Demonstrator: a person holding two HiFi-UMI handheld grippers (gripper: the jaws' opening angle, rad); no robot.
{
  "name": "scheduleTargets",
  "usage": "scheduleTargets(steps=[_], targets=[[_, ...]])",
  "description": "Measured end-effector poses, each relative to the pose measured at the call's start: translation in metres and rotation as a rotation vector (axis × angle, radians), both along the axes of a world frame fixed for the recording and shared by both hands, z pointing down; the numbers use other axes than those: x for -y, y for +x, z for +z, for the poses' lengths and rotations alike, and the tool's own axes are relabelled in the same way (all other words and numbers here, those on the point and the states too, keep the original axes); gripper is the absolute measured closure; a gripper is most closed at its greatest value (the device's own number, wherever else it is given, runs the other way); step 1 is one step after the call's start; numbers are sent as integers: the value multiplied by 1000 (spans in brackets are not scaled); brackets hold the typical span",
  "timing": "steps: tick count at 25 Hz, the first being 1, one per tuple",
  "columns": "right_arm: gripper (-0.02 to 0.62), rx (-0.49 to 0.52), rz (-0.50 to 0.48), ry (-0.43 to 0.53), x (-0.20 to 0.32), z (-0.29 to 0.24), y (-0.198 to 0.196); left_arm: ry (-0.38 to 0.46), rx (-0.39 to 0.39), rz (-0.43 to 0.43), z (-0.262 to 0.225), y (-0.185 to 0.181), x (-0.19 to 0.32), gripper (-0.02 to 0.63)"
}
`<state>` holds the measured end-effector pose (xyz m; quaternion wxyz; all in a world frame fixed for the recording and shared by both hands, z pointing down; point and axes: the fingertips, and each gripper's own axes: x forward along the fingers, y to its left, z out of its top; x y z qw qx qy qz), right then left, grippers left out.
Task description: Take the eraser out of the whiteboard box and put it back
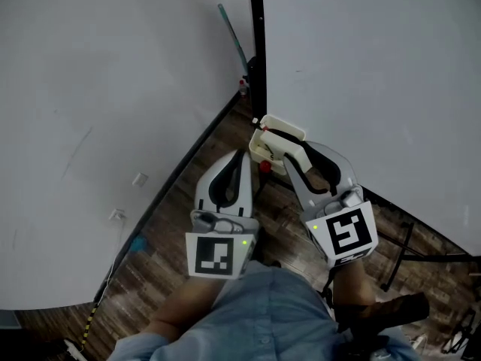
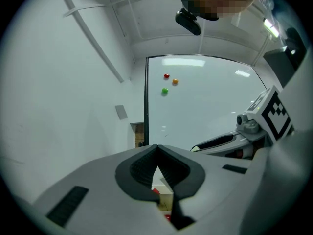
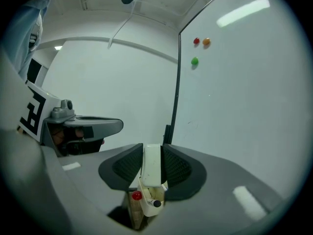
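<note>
R gripper (image 1: 290,147) is clamped on the eraser (image 3: 151,164). It's a white block stood on edge, w/ both pads flat vs its sides and the jaws fairly wide, the block filling the gap. Eraser sits right over the open top of the box (image 3: 148,212), a small cream tray at the whiteboard's (image 1: 376,89) lower left, by its black edge. Can't tell if the eraser's bottom end is clear of the box or touching it. In the box are a red cap (image 3: 136,196) & a black cap (image 3: 156,203). L gripper (image 1: 241,156) is closed & empty, pad tips meeting w/ only a slim wedge of gap behind them. It hangs just left of the box, beside R gripper, touching neither. Both grippers point twd the corner where the wall (image 1: 113,89) meets the whiteboard. High on the board, well above the box, are a red magnet (image 2: 167,76), orange magnet (image 2: 175,82) & green magnet (image 2: 165,90). Wood floor (image 1: 176,232) lies below.
</note>
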<state>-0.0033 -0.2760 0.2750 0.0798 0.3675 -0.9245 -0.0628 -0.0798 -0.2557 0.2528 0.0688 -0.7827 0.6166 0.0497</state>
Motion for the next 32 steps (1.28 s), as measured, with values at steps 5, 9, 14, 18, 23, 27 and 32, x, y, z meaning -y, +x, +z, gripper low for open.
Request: scheduleTargets(steps=[5,9,14,18,23,27,32], targets=[[469,1,2,10,-9,-4,4,5,-6,27,-2,7,-9,603],[469,1,3,17,-11,-6,5,13,-19,19,-4,7,-11,603],[469,-1,4,19,-11,-7,5,10,-18,21,-4,7,-11,603],[469,2,13,12,-10,-5,6,7,-22,25,-3,7,-10,603],[469,-3,13,6,-5,-3,5,2,-25,30,-1,7,-4,603],[469,-12,15,-7,3,3,2,-9,-30,32,3,3,3,603],[469,-19,22,-42,16,15,-3,-32,-37,30,11,-4,15,603]])
